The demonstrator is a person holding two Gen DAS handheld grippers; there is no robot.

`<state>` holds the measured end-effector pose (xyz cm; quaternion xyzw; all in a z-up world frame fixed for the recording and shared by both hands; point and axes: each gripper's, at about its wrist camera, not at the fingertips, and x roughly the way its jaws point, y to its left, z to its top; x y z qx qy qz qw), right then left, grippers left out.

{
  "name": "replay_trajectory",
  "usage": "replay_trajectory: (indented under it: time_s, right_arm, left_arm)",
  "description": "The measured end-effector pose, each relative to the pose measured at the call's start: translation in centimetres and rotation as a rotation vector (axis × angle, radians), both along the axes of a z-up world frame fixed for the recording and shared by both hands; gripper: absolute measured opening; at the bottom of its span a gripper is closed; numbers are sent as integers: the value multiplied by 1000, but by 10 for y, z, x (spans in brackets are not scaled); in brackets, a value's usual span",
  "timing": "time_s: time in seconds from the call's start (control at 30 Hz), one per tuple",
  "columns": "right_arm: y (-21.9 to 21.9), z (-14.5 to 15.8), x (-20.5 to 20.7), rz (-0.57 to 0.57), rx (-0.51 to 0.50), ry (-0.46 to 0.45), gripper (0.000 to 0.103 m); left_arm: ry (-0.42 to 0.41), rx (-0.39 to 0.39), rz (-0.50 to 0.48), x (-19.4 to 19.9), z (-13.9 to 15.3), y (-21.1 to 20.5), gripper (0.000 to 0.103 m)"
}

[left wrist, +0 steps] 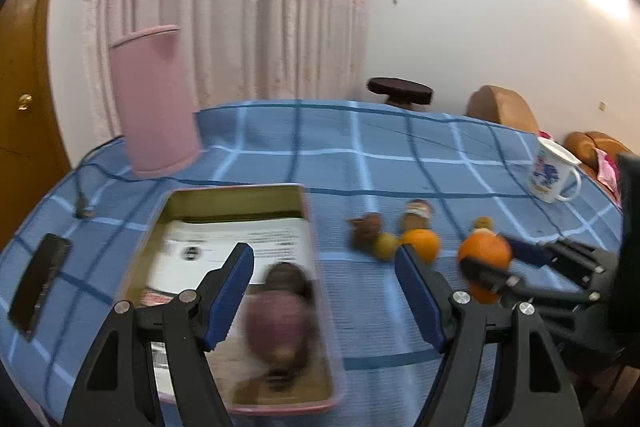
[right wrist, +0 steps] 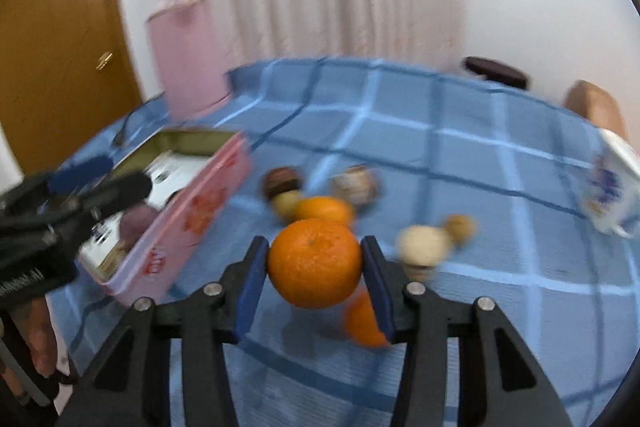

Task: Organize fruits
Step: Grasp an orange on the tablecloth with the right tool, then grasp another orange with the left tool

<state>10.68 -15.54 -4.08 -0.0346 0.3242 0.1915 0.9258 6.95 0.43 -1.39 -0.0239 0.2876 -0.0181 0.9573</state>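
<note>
1. Right hand-held gripper (right wrist: 315, 269): pads clamped on an orange (right wrist: 315, 263), lifted off the surface (right wrist: 460, 155). Round fruit could slip out if the grip loosens.
2. Second orange (right wrist: 362, 321) sits below, partly hidden by the pad.
3. Left hand-held gripper (left wrist: 324, 291): wide, empty, over the tin (left wrist: 240, 193). Both are near the tin; collision risk.
4. The tin holds a purple fruit (left wrist: 276, 323), too blurred to identify.
5. Loose fruit beyond: third orange (right wrist: 326, 209) and small brownish ones, all smeared. Knocking them could send them rolling.
6. Mug (left wrist: 554, 173) at the far edge, cut off in the right view.
</note>
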Motion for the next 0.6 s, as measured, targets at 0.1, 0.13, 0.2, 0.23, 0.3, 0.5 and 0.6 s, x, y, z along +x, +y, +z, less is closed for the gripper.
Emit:
replay_trajectory:
  time_s: [0.1, 0.13, 0.2, 0.23, 0.3, 0.5, 0.6]
  right_arm:
    - [-27, 4, 0, -86, -14, -22, 50]
    - [-34, 4, 1, -109, -16, -22, 50]
    - [-55, 2, 3, -158, -8, -14, 50]
    - [-62, 1, 3, -169, -4, -10, 50]
    - [-77, -1, 6, -198, 5, -3, 50]
    - [-95, -4, 6, -214, 33, 7, 50]
    - [-96, -4, 6, -211, 39, 5, 50]
  left_arm:
    - [36, -13, -64, 10, -7, -28, 74]
    - [45, -18, -81, 13, -10, -35, 74]
    - [75, -22, -115, 19, -16, -52, 74]
    - [83, -24, -132, 20, -17, -60, 74]
    - [95, -19, -153, 24, -20, -71, 74]
    - [133, 8, -231, 33, -28, -106, 74]
    - [160, 15, -255, 38, -34, -116, 74]
